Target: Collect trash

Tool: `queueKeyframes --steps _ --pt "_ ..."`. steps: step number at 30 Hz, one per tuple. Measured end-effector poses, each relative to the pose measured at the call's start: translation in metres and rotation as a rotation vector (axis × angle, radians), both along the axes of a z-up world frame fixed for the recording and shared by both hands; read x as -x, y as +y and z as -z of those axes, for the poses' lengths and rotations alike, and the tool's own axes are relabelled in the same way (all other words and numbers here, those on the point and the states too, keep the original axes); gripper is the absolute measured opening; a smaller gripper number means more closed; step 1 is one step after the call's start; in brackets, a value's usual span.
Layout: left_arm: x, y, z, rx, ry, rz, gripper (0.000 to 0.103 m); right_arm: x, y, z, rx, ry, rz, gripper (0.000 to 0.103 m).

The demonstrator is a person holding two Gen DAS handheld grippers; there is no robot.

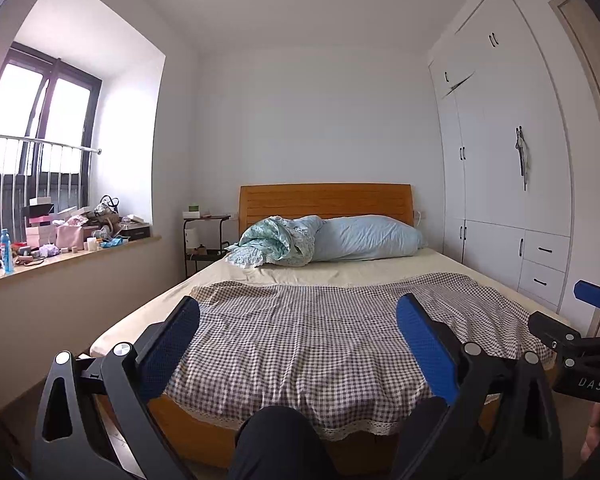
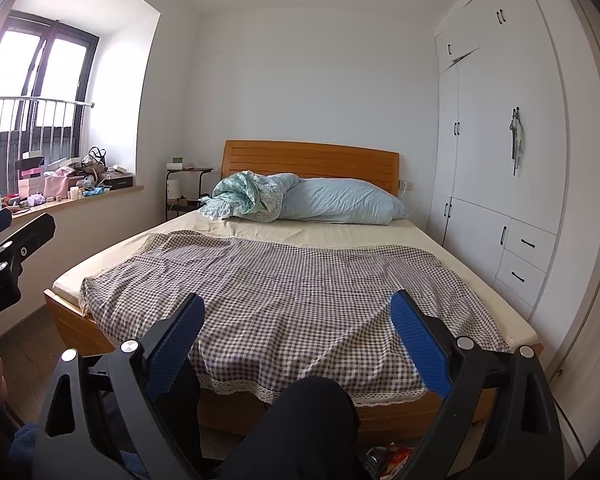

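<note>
My left gripper (image 1: 298, 308) is open and empty, held above the foot of a bed (image 1: 340, 268) with a checked cloth (image 1: 300, 344). My right gripper (image 2: 296, 308) is open and empty too, over the same cloth (image 2: 280, 280). A crumpled red and white wrapper (image 2: 388, 458) lies on the floor at the foot of the bed, low in the right wrist view, partly hidden by my knee (image 2: 300, 420). The right gripper also shows at the right edge of the left wrist view (image 1: 580, 320), and the left one at the left edge of the right wrist view (image 2: 16, 248).
A window sill (image 1: 72, 258) at the left is cluttered with boxes, bags and a blue bottle (image 1: 6, 250). A black side table (image 1: 204, 240) stands by the wooden headboard (image 1: 324, 200). A pillow (image 1: 364, 238) and bunched bedding lie at the bed's head. White wardrobes (image 1: 508, 160) line the right wall.
</note>
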State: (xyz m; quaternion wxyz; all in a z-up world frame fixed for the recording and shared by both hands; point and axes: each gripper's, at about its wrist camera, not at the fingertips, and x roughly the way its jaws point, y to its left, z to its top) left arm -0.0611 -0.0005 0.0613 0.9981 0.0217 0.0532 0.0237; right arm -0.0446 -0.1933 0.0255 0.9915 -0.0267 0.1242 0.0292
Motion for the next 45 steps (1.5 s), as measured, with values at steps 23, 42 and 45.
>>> queueKeyframes --steps 23,42,45 --pt "0.0026 -0.002 0.0004 -0.01 -0.014 -0.011 0.095 0.0003 -0.0021 -0.0025 -0.023 -0.008 -0.005 0.09" --pt "0.0041 -0.0014 -0.0036 -0.006 -0.02 -0.017 0.095 0.0005 -0.0023 -0.0035 -0.023 -0.013 -0.018 0.09" --pt "0.0029 -0.0024 -0.0033 -0.006 -0.017 -0.02 0.095 -0.0001 -0.003 -0.0034 -0.025 -0.014 -0.018 0.09"
